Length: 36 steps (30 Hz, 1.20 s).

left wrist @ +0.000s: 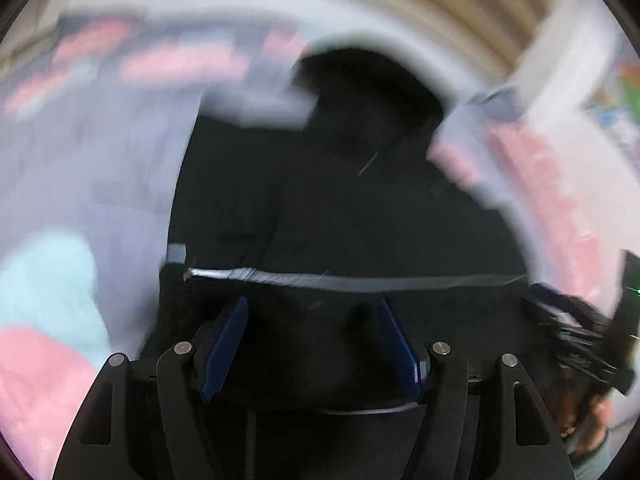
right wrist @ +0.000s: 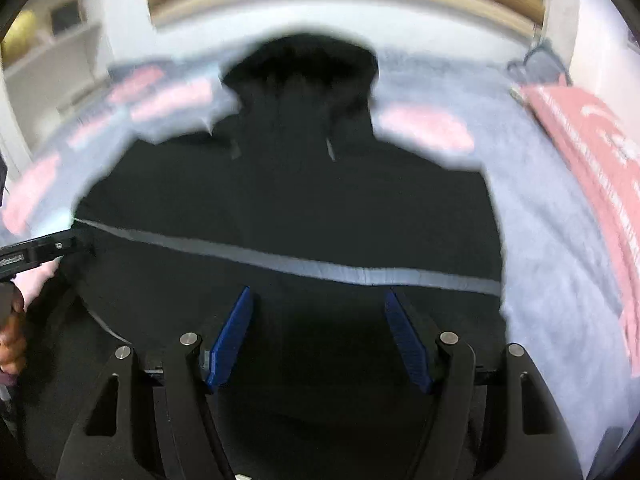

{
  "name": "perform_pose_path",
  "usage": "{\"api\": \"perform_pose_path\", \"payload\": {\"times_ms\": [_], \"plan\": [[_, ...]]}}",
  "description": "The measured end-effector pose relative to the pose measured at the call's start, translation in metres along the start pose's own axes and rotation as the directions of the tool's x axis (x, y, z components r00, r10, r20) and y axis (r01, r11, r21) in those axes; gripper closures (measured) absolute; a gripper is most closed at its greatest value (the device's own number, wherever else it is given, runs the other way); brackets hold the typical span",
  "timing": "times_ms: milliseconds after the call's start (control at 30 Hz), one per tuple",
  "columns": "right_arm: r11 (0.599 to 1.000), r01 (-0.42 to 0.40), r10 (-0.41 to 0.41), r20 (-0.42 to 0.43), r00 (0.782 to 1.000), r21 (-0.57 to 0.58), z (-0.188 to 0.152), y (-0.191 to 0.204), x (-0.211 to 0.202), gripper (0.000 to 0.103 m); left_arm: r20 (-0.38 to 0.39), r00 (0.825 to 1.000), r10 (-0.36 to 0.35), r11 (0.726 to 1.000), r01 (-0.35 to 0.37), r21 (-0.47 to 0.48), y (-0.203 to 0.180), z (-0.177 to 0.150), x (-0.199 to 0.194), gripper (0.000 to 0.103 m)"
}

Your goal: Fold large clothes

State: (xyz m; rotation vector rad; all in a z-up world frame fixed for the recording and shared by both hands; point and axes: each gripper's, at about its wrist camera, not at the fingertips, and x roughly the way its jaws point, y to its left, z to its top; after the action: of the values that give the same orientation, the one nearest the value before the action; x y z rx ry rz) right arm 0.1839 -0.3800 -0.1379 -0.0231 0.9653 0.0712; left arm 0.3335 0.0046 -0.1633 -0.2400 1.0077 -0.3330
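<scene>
Evidently the hoodie (right wrist: 288,200) lies spread flat on the bed (right wrist: 552,240), hood away from the person, so its hem sits handy for a first fold. Both tongs, left (left wrist: 312,344) and right (right wrist: 318,336), hang released just above the hem, below the grey stripe (right wrist: 320,268), grasping nothing. No containers show.

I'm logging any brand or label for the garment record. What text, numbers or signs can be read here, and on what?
None can be read.
Pink banner: pale marks, too blurred to read.
Black hooded jacket: only a plain grey stripe, no visible label.
Colourful sheet at the edge: blurred.
</scene>
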Motion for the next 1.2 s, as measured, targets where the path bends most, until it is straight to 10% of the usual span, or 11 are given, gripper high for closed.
{"api": "perform_pose_path", "payload": {"times_ms": [200, 367, 900, 1200], "plan": [[1.000, -0.001, 0.000, 0.082, 0.997, 0.014, -0.017, -0.002, -0.002, 0.031, 0.073, 0.995, 0.069, 0.988, -0.078, 0.134, -0.017, -0.011, 0.003, 0.035], [0.998, -0.034, 0.036, -0.018, 0.999, 0.059, -0.005, -0.009, -0.020, 0.030, 0.076, 0.996, -0.041, 0.999, 0.039, 0.024, -0.004, 0.012, -0.028, 0.035], [0.988, -0.033, 0.017, 0.103, 0.995, 0.152, 0.187, -0.043, -0.173, 0.030, 0.158, 0.983, -0.090, 0.994, 0.079, 0.074, -0.062, 0.182, -0.164, 0.035], [0.979, -0.054, 0.047, 0.043, 0.998, 0.195, 0.260, -0.056, -0.082, 0.025, 0.110, 0.994, -0.020, 0.994, 0.008, 0.106, -0.069, 0.264, -0.111, 0.034]]}}
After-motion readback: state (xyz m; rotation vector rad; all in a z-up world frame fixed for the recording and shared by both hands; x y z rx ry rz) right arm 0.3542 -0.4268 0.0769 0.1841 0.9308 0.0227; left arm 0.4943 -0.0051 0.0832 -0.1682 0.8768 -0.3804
